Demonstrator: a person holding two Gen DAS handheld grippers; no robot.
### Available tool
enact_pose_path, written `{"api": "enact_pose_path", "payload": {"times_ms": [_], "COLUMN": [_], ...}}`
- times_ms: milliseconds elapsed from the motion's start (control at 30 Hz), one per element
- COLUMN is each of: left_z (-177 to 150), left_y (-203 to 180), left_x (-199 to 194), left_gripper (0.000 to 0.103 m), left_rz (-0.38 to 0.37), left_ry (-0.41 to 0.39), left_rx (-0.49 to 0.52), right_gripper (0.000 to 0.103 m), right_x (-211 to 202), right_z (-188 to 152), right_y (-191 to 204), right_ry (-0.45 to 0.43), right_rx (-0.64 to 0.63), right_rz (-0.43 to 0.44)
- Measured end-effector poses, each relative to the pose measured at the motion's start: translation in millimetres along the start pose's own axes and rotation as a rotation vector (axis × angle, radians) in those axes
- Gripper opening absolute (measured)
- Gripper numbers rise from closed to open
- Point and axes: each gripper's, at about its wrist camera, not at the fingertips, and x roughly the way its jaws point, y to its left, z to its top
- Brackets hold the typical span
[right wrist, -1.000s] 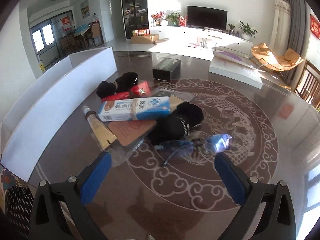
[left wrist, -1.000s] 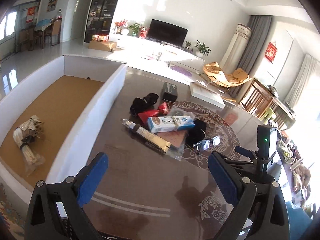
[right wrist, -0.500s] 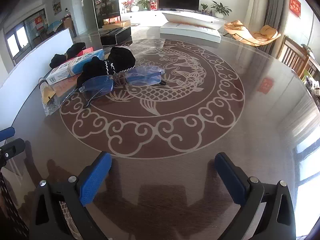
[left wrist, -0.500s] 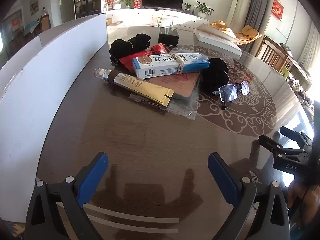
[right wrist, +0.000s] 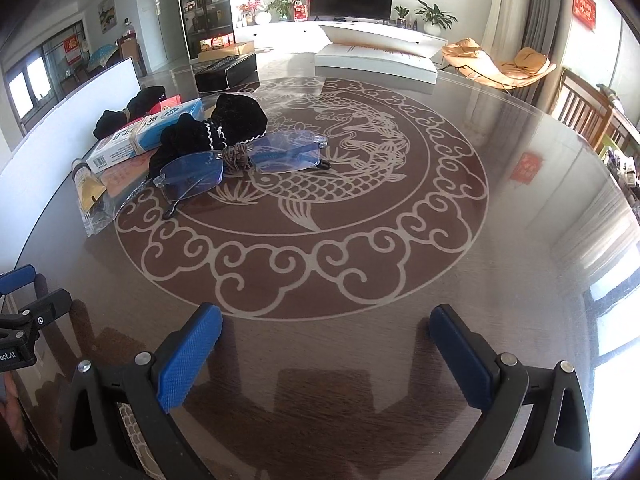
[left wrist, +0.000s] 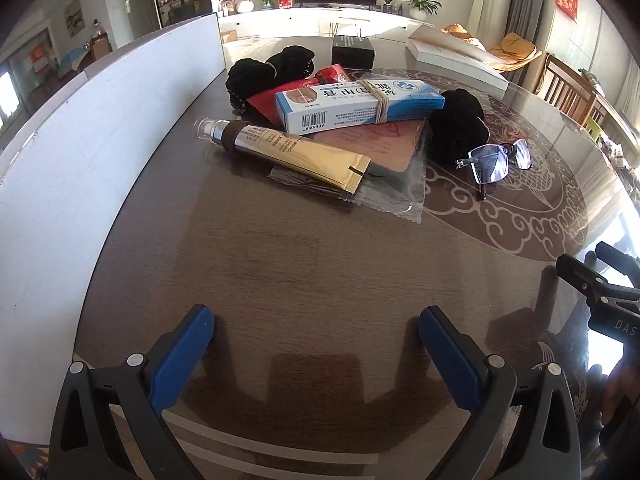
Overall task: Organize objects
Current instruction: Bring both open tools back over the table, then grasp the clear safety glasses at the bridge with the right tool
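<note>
Nearer tube (left wrist: 286, 152) ahead of left claw (left wrist: 316, 330)

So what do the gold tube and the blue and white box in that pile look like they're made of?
Gold tube: probably laminated plastic or foil, judging by its metallic sheen and flat crimped end, with a clear cap. Blue and white box: printed cardboard, matte with sharp folded edges and a barcode, bound with a band.

From the left tool (left wrist: 316, 336), bare surface (left wrist: 304, 264) lies open toward 12 o'clock up to the gold tube (left wrist: 288, 152) and clear wrapper (left wrist: 384, 196). A white wall (left wrist: 100, 140) blocks 9 to 11 o'clock. Glasses (left wrist: 496, 160) sit at 1 o'clock.
</note>
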Motion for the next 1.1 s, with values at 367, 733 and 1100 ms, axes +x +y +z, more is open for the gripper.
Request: {"api": "enact_pose_path", "payload": {"times_ms": [367,733,1100], "left_z": [1,2,2], "left_y": [0,1,3], "left_x": [-1,0,0], "left_gripper": [0.103,0.103,0.103], "left_rz": [0.005,0.007,0.017], "left_ry": [-0.004,-0.01,-0.011], "left_rx": [-0.004,-0.013,-0.031], "right_gripper": [0.103,0.103,0.092], "right_x": [0,-6,9], "right_z": [0,6,43], "right_y": [0,-4,-15], "right_ry": [0.0,0.059,0.085], "right_rx": [-0.001,0.114,0.492], "right_rz": [-0.002,0.064,0.365]}}
